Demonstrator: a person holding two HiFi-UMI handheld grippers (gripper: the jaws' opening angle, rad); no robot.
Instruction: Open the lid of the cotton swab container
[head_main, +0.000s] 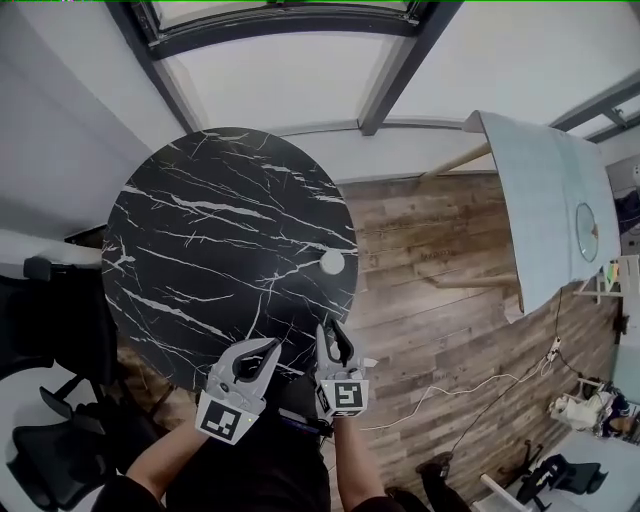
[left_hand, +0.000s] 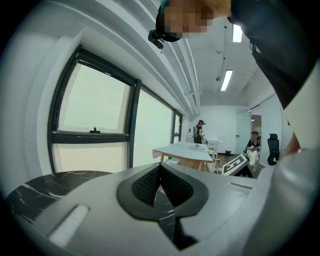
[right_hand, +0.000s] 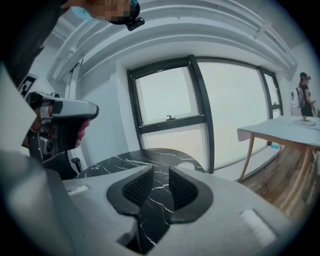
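Observation:
The cotton swab container (head_main: 332, 263) is a small white round tub with its lid on, standing near the right edge of the round black marble table (head_main: 200, 240). In the right gripper view the container (right_hand: 186, 165) shows just past the right jaw. My left gripper (head_main: 268, 349) is over the table's near edge, shut with nothing in it. My right gripper (head_main: 333, 332) is beside it, a short way nearer me than the container, with its jaws a little apart and nothing between them. The same states show for the left gripper (left_hand: 159, 181) and the right gripper (right_hand: 160, 186), each in its own view.
A pale table (head_main: 545, 210) stands on the wood floor to the right, with a cable (head_main: 450, 390) trailing on the boards. Black office chairs (head_main: 50, 440) sit at the lower left. Large windows lie beyond the marble table. People stand far off across the room.

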